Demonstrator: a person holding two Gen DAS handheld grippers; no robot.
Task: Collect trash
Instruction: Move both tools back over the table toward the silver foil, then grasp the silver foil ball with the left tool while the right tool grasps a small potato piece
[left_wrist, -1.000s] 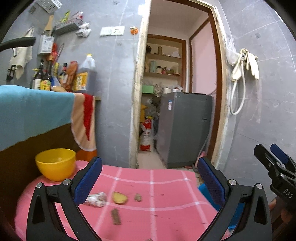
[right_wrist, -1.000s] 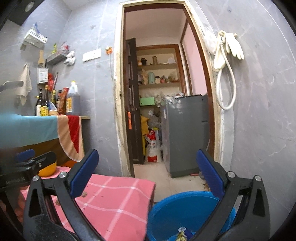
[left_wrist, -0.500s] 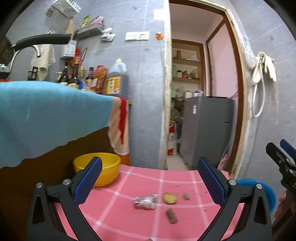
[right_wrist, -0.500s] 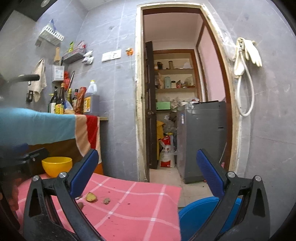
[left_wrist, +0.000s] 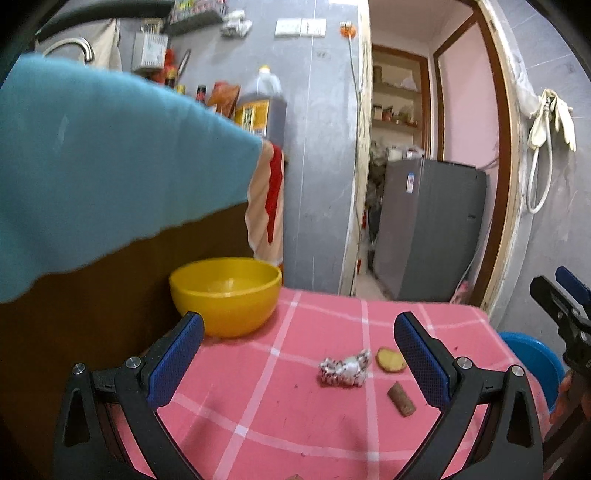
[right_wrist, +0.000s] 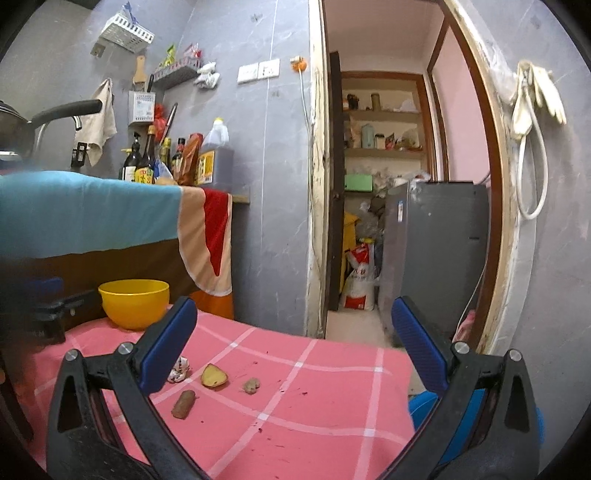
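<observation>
Trash lies on the pink checked tablecloth: a crumpled white wrapper, a yellow peel slice and a brown stub. The right wrist view shows the wrapper, the slice, the stub and a small brown scrap. My left gripper is open and empty, held above the table short of the wrapper. My right gripper is open and empty, above the table's right part. A blue bin stands beside the table on the right.
A yellow bowl sits at the table's back left, against a counter draped in a teal cloth. Bottles stand on the counter. A doorway with a grey appliance lies behind the table.
Both grippers have swung left, away from the blue bin and over the table. The trash pieces and the yellow bowl now sit closer and more central. Both stay open.
</observation>
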